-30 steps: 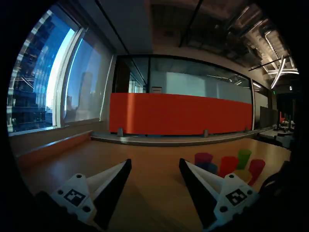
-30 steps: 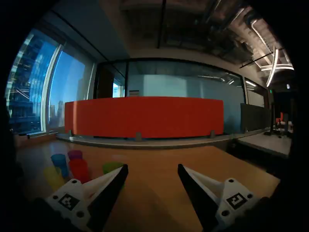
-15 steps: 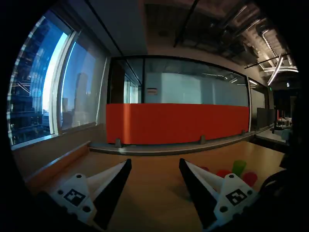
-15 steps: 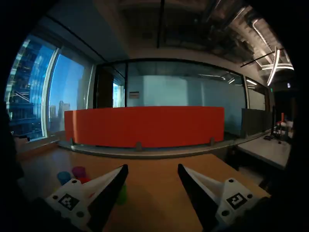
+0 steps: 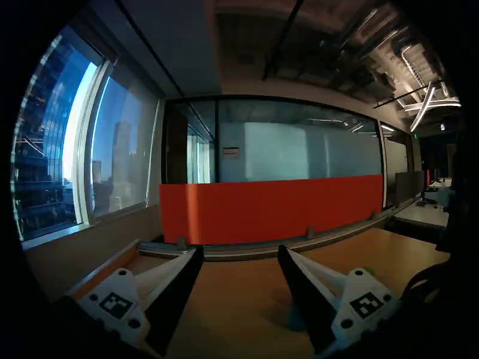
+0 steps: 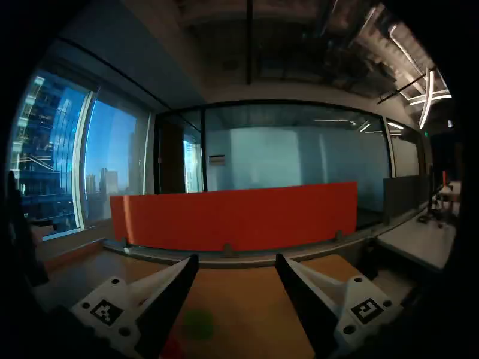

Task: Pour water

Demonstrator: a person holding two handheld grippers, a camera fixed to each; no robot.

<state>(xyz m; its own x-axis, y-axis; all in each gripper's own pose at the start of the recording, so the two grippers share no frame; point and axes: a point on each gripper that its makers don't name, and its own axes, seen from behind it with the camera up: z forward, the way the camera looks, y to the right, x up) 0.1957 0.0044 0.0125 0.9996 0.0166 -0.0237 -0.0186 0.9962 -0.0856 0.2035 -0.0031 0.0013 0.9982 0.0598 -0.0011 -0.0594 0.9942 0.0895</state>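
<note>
Left gripper (image 5: 239,250) and right gripper (image 6: 236,258) hang over the wooden table (image 6: 251,299), claws apart, empty. Looks like approach only; next, dip toward the green cup (image 6: 197,323) and clamp.

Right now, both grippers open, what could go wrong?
1. The green cup and red cup sit blurred at the right gripper view's bottom edge, beside the right gripper's fingers: lowering blind could topple them.
2. They stand close together, so grasping one may bump the other.
</note>
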